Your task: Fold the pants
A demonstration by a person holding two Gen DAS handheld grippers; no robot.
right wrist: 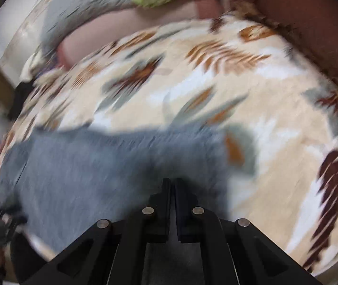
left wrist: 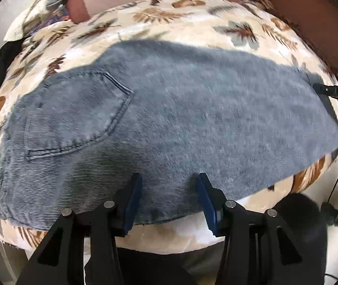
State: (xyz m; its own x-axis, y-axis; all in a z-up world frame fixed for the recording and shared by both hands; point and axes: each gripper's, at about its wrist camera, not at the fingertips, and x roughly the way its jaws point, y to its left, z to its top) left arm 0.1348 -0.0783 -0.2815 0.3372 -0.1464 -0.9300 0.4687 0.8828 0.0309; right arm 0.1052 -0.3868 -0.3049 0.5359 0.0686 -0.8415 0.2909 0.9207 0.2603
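Handling floppy denim pants (left wrist: 169,118): your left tool (left wrist: 169,178) gapes w/ nothing; right tool (right wrist: 171,180) looks closed, grip unclear. Pinch hems.

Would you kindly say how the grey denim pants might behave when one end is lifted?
The grey denim pants lie flat on the leaf-print blanket, so they would probably drape limply. The thick twill and stitched pocket suggest some weight. The plush blanket may resist sliding.

Soft even indoor light, strong fisheye bulge with dark corners, left view mildly blurred, right view heavily motion-smeared, dim shadow around right tongs (right wrist: 171,182)
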